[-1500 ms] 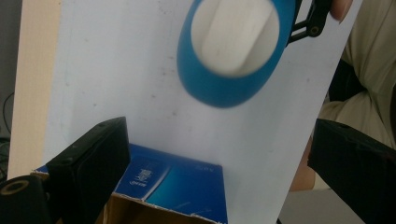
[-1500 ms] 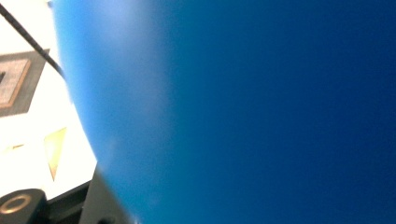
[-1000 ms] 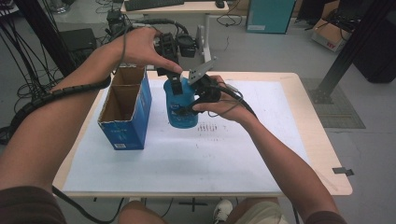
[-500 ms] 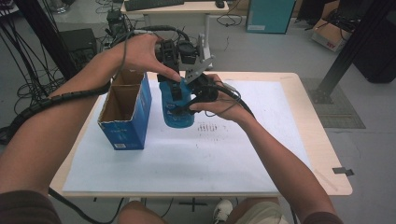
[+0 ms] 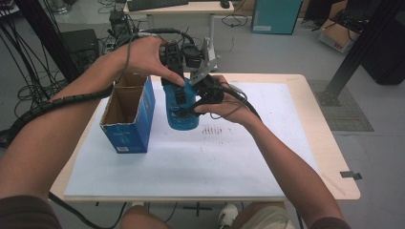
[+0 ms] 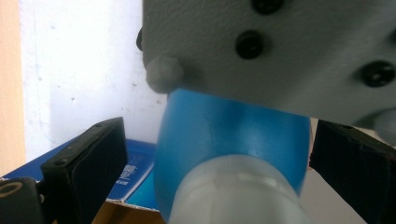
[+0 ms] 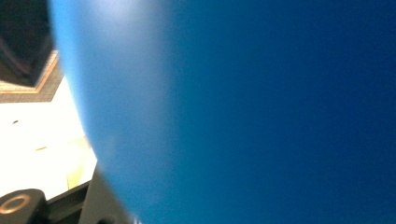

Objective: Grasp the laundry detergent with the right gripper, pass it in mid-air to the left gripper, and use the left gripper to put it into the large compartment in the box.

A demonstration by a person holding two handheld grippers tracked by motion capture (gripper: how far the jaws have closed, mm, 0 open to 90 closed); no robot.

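White sheeting covers my table; right gripper is clamped on the blue bottle beside the cardboard box, left gripper's jaws apart around it.

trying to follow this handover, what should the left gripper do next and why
Probably close the left gripper on the blue bottle. Its jaws stand open on either side of the bottle's shoulder, apart from it, while the right gripper holds the bottle above the table beside the open blue box.

bottle: smooth blue plastic, slight sheen; box: matt cardboard; table: pale wood edge
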